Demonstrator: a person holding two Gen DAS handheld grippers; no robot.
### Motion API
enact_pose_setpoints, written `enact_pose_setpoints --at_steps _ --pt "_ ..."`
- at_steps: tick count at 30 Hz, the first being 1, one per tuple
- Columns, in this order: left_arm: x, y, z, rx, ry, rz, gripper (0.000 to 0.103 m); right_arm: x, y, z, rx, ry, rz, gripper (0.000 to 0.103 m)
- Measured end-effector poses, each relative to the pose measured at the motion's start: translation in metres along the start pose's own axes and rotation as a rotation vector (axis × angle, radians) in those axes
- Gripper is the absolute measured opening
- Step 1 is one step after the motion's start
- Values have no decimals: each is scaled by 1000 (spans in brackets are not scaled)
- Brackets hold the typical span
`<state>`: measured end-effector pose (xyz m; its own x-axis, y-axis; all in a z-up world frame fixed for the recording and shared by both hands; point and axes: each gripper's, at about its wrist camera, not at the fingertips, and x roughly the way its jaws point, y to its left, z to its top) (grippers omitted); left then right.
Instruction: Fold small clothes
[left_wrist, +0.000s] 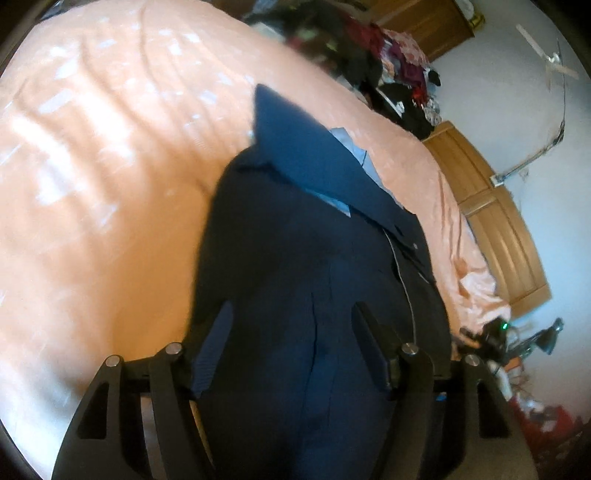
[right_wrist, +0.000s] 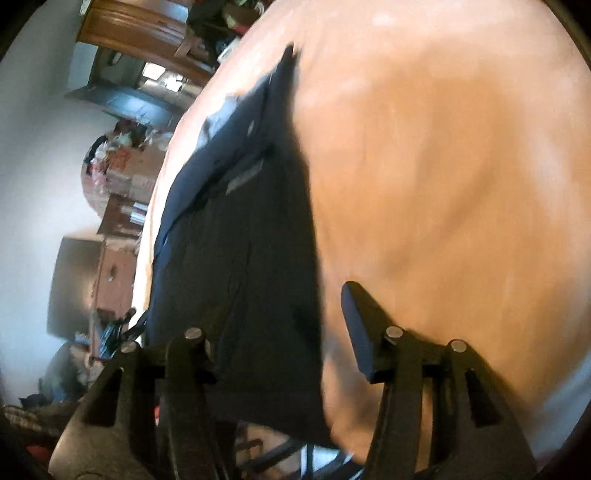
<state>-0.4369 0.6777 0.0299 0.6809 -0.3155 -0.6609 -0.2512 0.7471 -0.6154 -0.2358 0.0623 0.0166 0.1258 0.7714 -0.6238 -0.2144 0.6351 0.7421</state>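
A dark navy garment (left_wrist: 314, 258) lies on the peach bedsheet (left_wrist: 92, 184), with a folded flap and a pale blue lining showing at its far end. My left gripper (left_wrist: 295, 332) is open right over the near part of the cloth, one finger on each side of it. In the right wrist view the same garment (right_wrist: 240, 229) lies left of centre on the sheet (right_wrist: 443, 166). My right gripper (right_wrist: 280, 325) is open at the garment's right edge. Its right finger (right_wrist: 358, 325) is over bare sheet, and its left finger is hidden by the dark cloth.
A heap of mixed clothes (left_wrist: 369, 55) sits at the far end of the bed. A wooden bed frame (left_wrist: 498, 229) runs along the right side. Cardboard boxes (right_wrist: 92, 273) and wooden furniture (right_wrist: 147, 33) stand beside the bed against a white wall.
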Motion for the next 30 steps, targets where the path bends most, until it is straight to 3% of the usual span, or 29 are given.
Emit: enact_pose_setpoints --at_steps 4,14,26,30 --pt "-15 6 -20 -25 28 -44 69 3 4 -24 -36 45 -18 53" --pt "-38 -2 -68 13 87 -49 69 19 16 -43 -72 112 9 58" --pt "-39 -17 -95 26 158 -70 64 17 8 -48 -55 129 72 61" --pt "-32 -22 -94 24 173 -95 61 6 2 -44 -42 81 76 60"
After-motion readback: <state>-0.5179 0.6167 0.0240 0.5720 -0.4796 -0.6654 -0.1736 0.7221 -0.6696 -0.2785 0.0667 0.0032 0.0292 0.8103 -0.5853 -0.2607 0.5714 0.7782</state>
